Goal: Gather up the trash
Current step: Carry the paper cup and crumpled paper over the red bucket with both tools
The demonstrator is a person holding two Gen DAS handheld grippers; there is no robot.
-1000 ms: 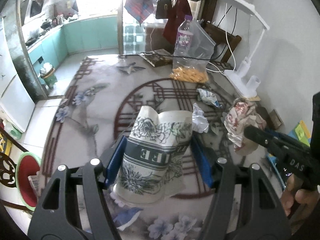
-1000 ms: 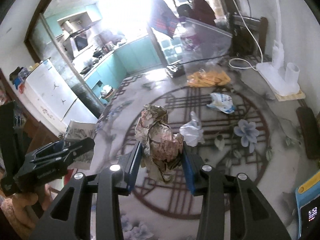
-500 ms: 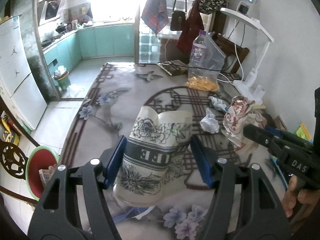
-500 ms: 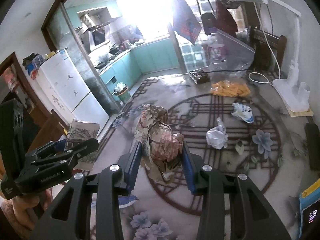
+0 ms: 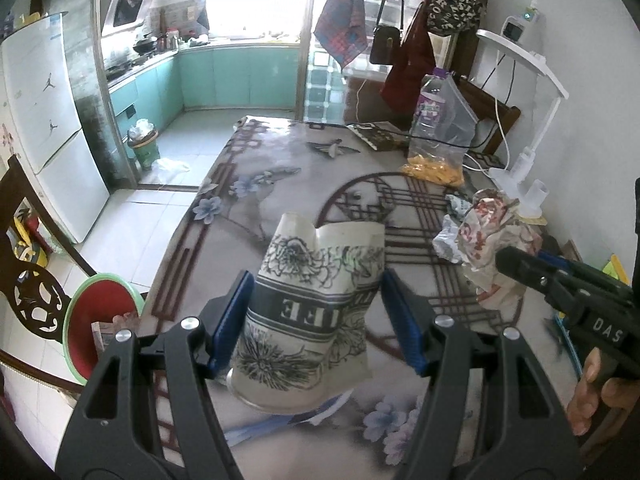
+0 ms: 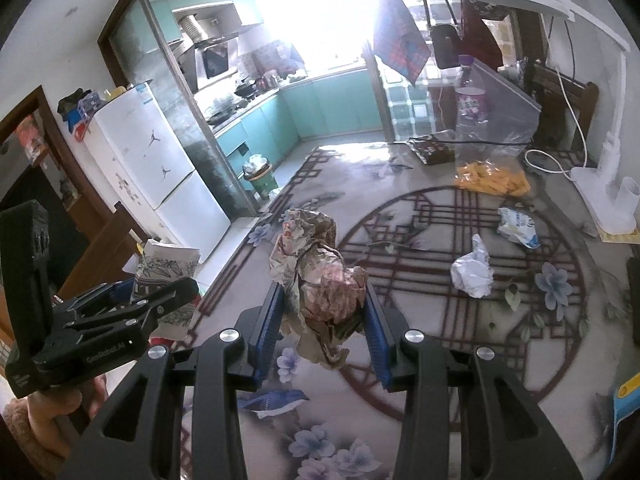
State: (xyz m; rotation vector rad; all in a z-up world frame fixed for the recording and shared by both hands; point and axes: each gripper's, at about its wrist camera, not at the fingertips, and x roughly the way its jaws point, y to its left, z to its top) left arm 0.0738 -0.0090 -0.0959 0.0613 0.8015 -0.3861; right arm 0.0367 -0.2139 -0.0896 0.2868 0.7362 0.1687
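Trash wads [image 6: 472,274] on table [image 6: 420,380], lamp [image 6: 600,176], snack bag [image 6: 492,178] behind

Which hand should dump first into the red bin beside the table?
Left, probably. The left gripper, its fingers on the crushed paper cup, is on the side nearer the red bin at the table's edge. The right gripper holds the crumpled wrapper farther over the table.

You can make out "EE" upside down on the crushed paper cup [image 5: 316,312], "DAS" on the right gripper [image 5: 516,258] body, and "GenRobot.AI" on the left gripper [image 6: 176,284]. The bottle [image 6: 472,100] label's too blurry to read.
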